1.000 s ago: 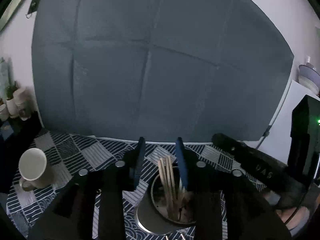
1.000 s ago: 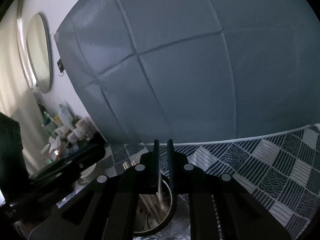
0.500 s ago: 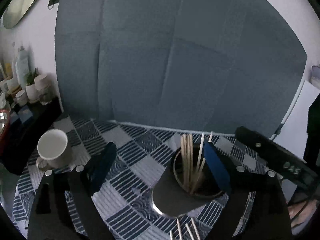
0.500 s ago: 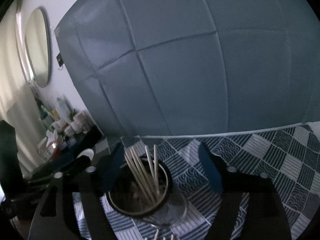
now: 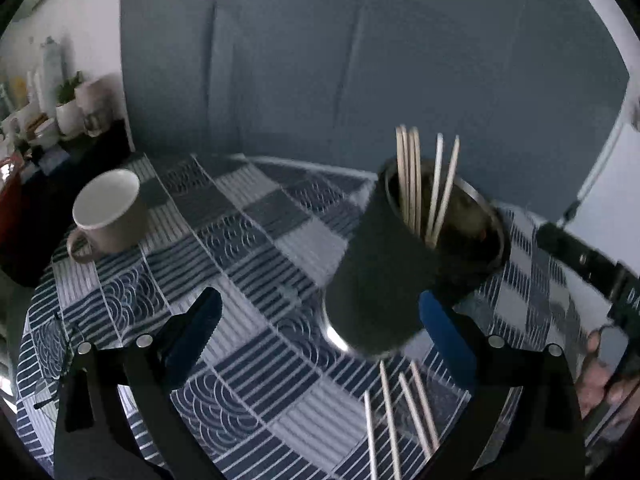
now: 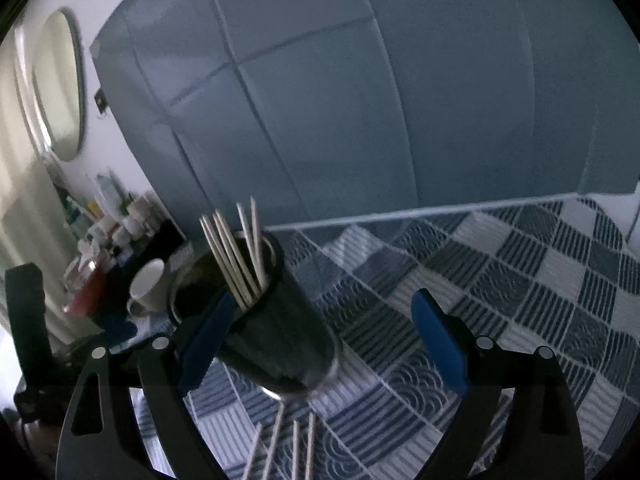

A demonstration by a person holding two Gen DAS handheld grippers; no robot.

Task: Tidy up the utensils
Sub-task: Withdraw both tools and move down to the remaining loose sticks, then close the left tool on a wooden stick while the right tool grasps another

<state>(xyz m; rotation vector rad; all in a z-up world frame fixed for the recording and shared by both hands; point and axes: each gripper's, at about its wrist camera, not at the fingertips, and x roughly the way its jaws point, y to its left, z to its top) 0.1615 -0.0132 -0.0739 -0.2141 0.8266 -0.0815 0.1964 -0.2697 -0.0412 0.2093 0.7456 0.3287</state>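
Blue-padded fingers [image 5: 196, 332] of the left gripper [image 5: 320, 336] and those of the right gripper [image 6: 322, 340] are spread wide apart and grasp nothing, each pair poised above a table [image 5: 256, 236] under a blue-and-white patterned cloth. Behind it rises a grey-blue padded panel [image 6: 360, 100]. A dark cup [image 5: 392, 276] stands on the cloth toward the table's back edge, with five wooden chopsticks [image 5: 416, 184] upright inside it. More loose chopsticks [image 5: 396, 412] lie flat on the cloth just in front of the cup, nearer the front edge. A white mug [image 5: 108, 212] sits near the table's left edge, well apart from the cup.
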